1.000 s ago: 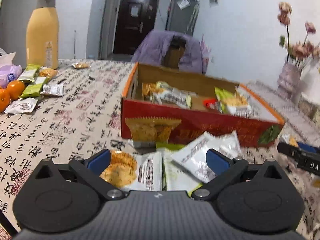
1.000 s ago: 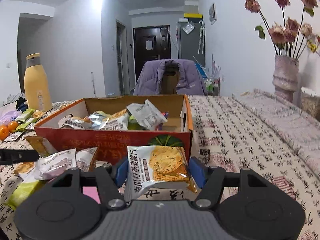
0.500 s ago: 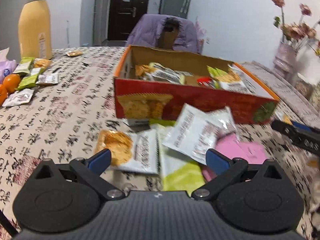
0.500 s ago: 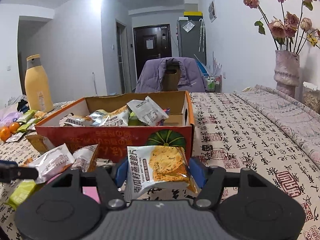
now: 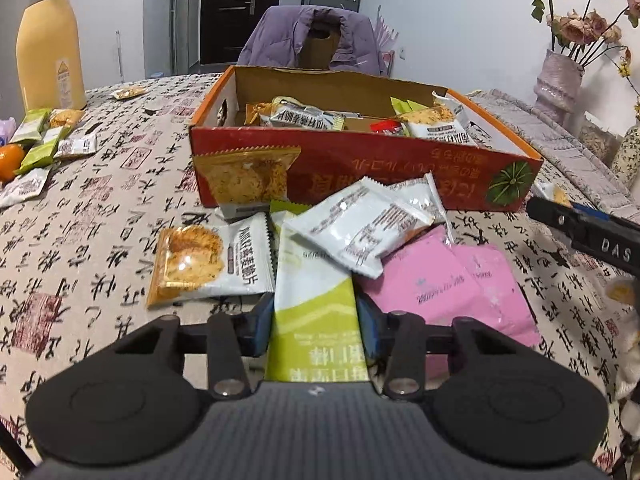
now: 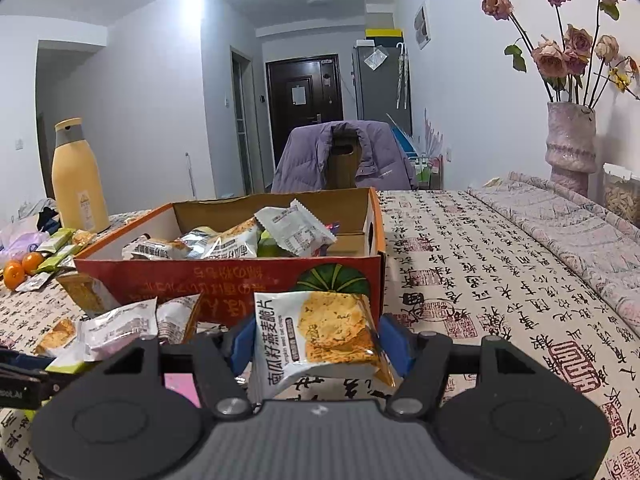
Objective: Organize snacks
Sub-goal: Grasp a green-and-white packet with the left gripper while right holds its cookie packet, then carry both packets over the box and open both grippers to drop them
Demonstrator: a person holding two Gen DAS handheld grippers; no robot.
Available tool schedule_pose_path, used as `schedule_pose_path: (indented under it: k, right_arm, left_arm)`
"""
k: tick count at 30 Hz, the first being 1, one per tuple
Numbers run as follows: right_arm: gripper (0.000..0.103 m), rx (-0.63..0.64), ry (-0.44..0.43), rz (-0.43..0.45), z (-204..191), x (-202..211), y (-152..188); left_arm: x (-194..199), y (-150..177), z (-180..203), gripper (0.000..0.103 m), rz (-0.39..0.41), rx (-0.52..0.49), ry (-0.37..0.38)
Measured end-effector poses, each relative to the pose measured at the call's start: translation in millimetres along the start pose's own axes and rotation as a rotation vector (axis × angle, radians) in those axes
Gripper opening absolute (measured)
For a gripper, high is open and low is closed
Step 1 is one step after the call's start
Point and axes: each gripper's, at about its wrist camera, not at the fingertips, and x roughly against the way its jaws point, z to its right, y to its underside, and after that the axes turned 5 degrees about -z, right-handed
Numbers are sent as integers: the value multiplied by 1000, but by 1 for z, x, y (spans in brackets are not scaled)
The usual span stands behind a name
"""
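Closing left hand-held gripper [image 5: 316,322] on green-white packet [image 5: 316,312] before red box [image 5: 360,168]; right hand-held gripper [image 6: 320,346] clamps cracker packet [image 6: 320,332] labelled "pumpkin seed oat crisps".

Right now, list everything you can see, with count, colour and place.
Box: one, red, mid-table, holding snack packets.
Green packet: one, green-white, between left pads.
Cracker packet: one, white-orange, in right gripper.
Pink packets: two, before box.
Bottle: one, yellow, far left.
Oranges: two, left edge.
Vase: one, pinkish, flowers, right.
Jacket: one, purple, on chair.
Left gripper: closing on green packet.
Right gripper: gripping cracker packet.
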Motion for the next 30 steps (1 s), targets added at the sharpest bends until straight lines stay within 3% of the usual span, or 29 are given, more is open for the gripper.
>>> schedule_pose_path:
  k: [6,19,30]
  right_arm:
    - [64,17,-1,5,-3,2,1]
    - [64,27,3,55,-5,12,-2]
    - [64,64,-20,127,-23,29,-40]
  left_arm:
    - [-7,-8,2,38,14,30,-28]
    - [53,-7,1,37,186,26,-10]
    - [67,-38,15,37,273,17,13]
